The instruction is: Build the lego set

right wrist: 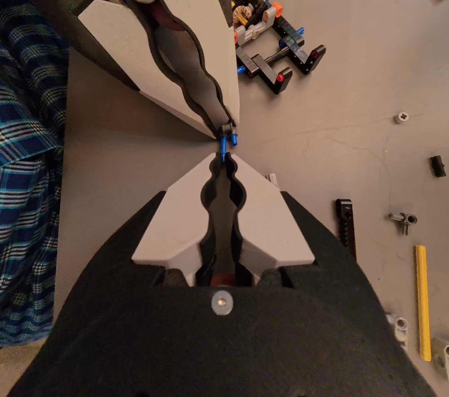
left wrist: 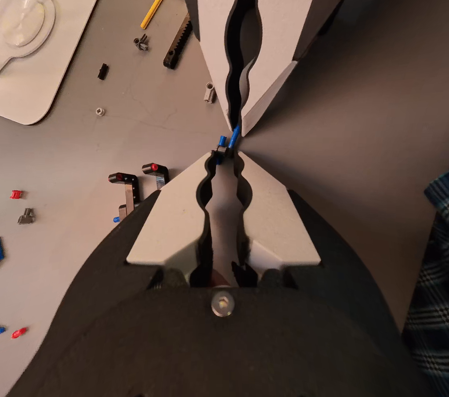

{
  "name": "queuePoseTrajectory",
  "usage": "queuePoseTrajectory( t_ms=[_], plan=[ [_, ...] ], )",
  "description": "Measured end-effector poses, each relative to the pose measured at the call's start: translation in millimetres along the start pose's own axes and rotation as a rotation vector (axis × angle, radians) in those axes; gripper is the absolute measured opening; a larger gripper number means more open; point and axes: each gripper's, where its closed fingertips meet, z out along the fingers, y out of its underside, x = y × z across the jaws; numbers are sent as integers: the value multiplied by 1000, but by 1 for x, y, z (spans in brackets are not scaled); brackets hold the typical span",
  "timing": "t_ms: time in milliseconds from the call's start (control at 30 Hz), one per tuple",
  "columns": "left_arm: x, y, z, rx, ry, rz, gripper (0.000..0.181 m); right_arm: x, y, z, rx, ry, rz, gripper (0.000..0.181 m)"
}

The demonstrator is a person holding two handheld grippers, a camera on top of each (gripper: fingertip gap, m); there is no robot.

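Mid pin-fitting: left claw (left wrist: 224, 152) clamped on small dark connector (left wrist: 221, 149); right claw (right wrist: 224, 154) pinched on blue pin (right wrist: 223, 148), tip-to-tip. Next needed: straight push, pin into hole.

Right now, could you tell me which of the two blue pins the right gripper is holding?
The longer blue pin, its tail between the right gripper fingers; the shorter blue pin sits only in the grey connector.

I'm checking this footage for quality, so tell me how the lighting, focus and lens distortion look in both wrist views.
Left wrist view: warm dim light, a heavy shadow darkens the grey table on the right, and the small dark connector with blue pins at the left tool tips is sharp. Right wrist view: more even light, wide-angle bending at the edges, and the long yellow axle rod looks soft.
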Motion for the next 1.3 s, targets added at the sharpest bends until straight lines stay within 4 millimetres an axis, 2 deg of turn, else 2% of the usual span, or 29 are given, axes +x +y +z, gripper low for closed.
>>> queuePoseTrajectory(
  t_ms=[200, 733, 1033, 1233, 1300],
  plan=[
    [1, 0, 0, 15, -3, -19, 13, -1, 1, 0, -89, -42, -60, 1],
    [9, 0, -3, 59, -45, -63, 13, -8, -1, 3, -84, -192, -257, 1],
    [9, 0, -4, 58, -65, -42, 13, -8, -3, 3, -21, -195, -144, 1],
    [10, 0, -4, 62, -77, -20, 13, -8, -1, 1, 18, -105, -74, 7],
    [10, 0, -4, 62, -72, -22, 13, -7, 1, -1, 17, -70, -86, 3]
  ],
)
